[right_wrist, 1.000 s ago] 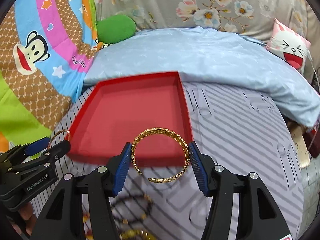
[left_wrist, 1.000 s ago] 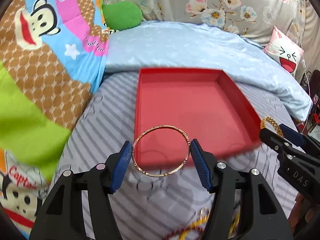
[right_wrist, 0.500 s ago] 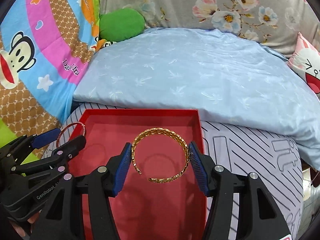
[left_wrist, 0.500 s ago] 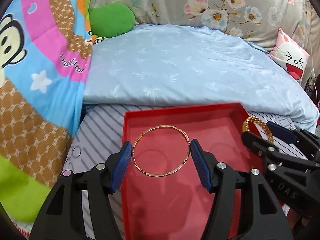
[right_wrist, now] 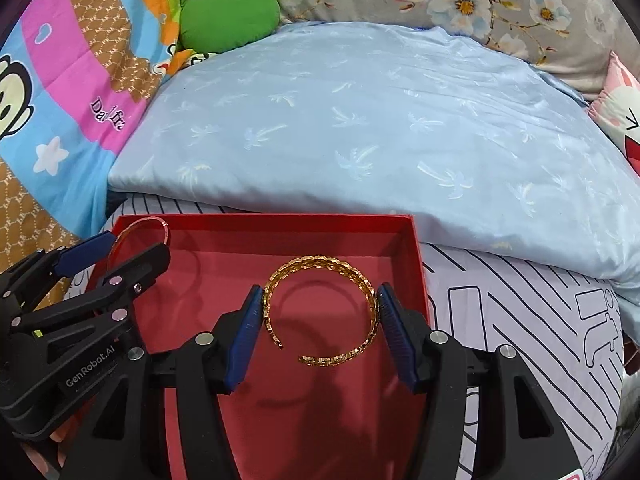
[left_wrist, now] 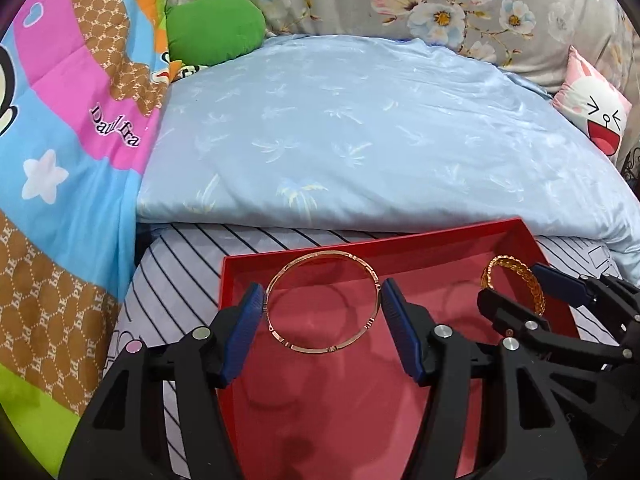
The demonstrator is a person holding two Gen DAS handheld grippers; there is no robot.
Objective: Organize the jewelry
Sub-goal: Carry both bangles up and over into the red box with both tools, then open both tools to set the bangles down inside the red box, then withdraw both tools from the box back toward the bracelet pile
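Observation:
A shallow red tray (left_wrist: 400,242) (right_wrist: 280,222) lies on the striped bed sheet. My left gripper (left_wrist: 322,304) is shut on a thin rose-gold bangle (left_wrist: 376,284), held flat above the tray's left half. My right gripper (right_wrist: 320,312) is shut on a wide gold chain-link cuff bracelet (right_wrist: 320,262), held above the tray's right half. In the left wrist view the right gripper (left_wrist: 516,292) and the cuff (left_wrist: 520,276) appear at the right. In the right wrist view the left gripper (right_wrist: 116,250) and the bangle (right_wrist: 166,228) appear at the left. The tray floor looks bare under both.
A light blue pillow (left_wrist: 360,140) lies just behind the tray. A cartoon monkey quilt (left_wrist: 60,160) rises at the left, with a green cushion (left_wrist: 216,28) and floral fabric (left_wrist: 440,0) at the back. A pink cartoon pillow (left_wrist: 596,112) sits at the far right.
Both grippers have moved forward from the tray's near edge over its interior, each still holding its bracelet. The loose jewelry on the sheet has dropped out of view.

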